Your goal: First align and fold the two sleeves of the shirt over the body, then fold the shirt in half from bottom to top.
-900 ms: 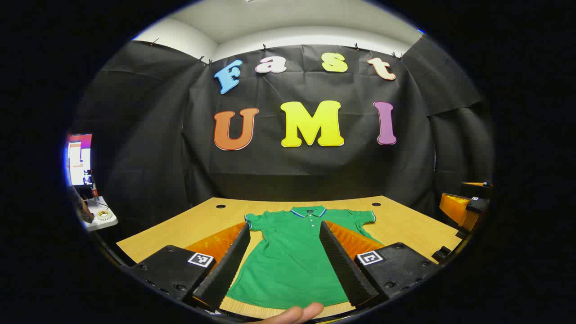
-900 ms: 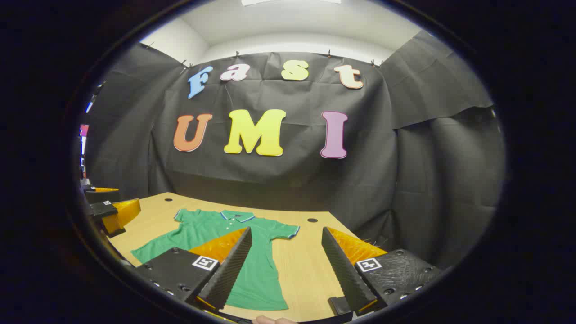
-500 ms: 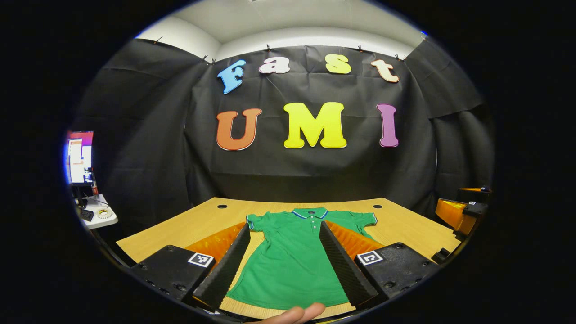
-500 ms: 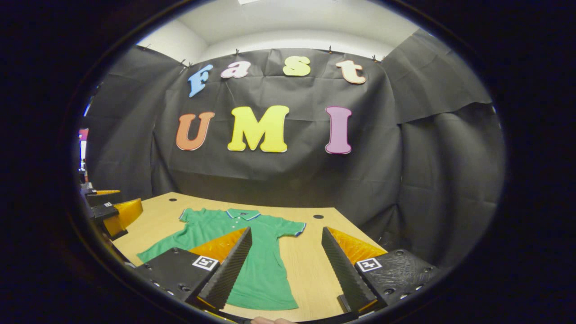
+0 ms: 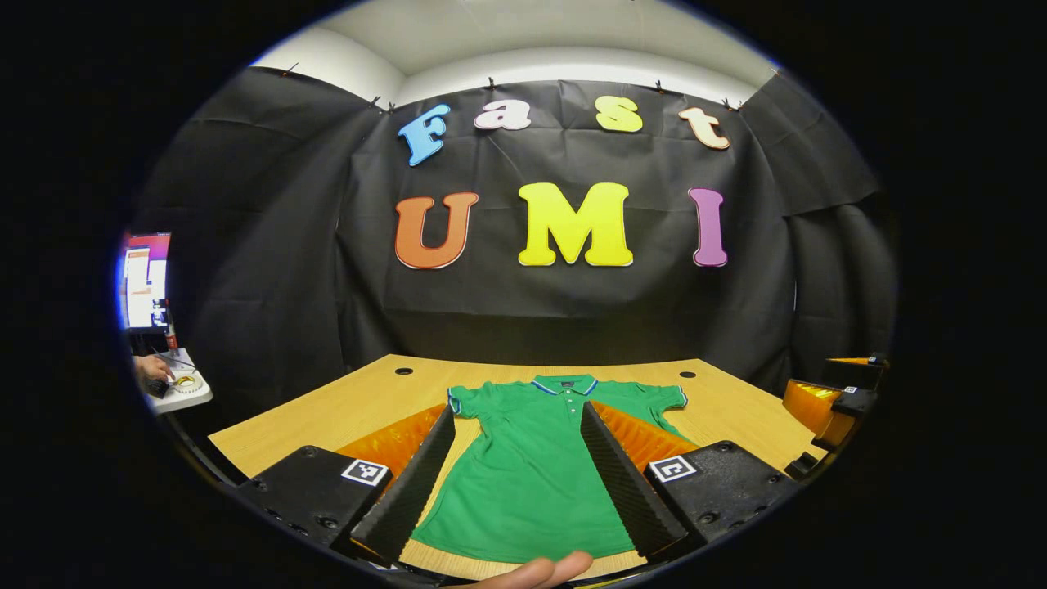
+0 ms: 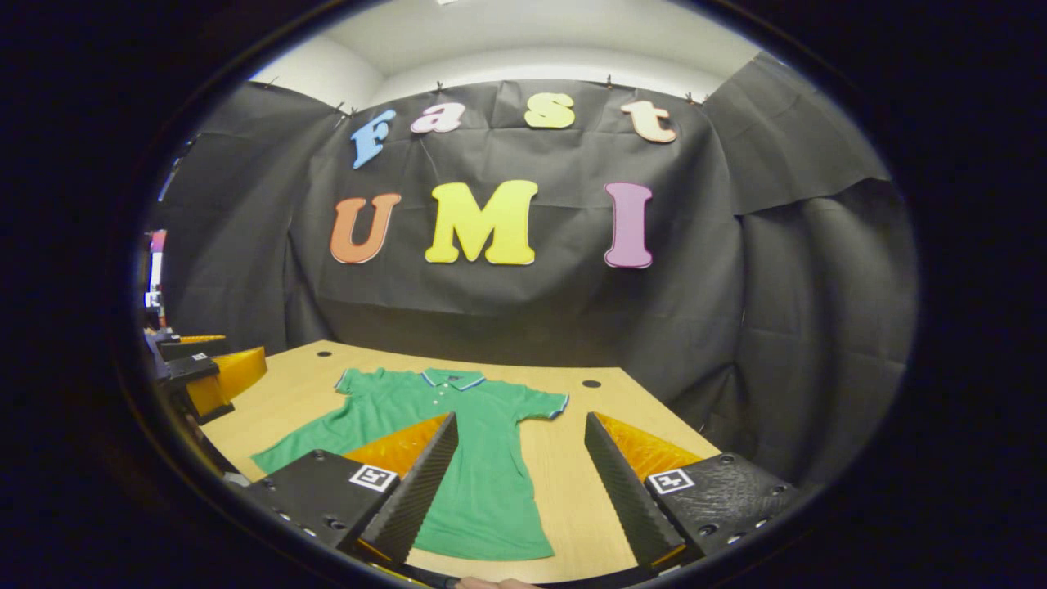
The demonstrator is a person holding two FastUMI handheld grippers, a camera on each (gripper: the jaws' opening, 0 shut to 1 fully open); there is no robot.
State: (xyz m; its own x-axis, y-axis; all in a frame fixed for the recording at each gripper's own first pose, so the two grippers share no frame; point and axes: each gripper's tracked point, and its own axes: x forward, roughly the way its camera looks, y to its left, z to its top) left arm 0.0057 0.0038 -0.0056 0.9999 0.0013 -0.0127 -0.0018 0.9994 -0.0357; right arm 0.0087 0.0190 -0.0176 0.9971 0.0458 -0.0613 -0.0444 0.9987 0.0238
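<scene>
A green polo shirt (image 5: 532, 466) lies flat on the wooden table (image 5: 327, 409), collar toward the wall and both short sleeves spread out. In the left gripper view my left gripper (image 5: 517, 417) hangs open above the shirt's lower half, one finger over each side of the body. The right gripper view shows the same shirt (image 6: 483, 466) left of centre. My right gripper (image 6: 520, 425) is open above the shirt's right edge and the bare table beside it. Each gripper also appears at the edge of the other's view: the right gripper (image 5: 826, 401), the left gripper (image 6: 208, 376).
Two round cable holes (image 5: 402, 372) (image 5: 686, 374) sit near the table's far edge. A small white side table (image 5: 176, 388) with a hand on it and a lit screen (image 5: 143, 282) stand far left. A fingertip (image 5: 540, 570) shows at the bottom edge.
Both grippers have drifted slightly; in the right gripper view the shirt has slid right and nearer the centre. A hand has appeared at the side table. The shirt itself has not moved.
</scene>
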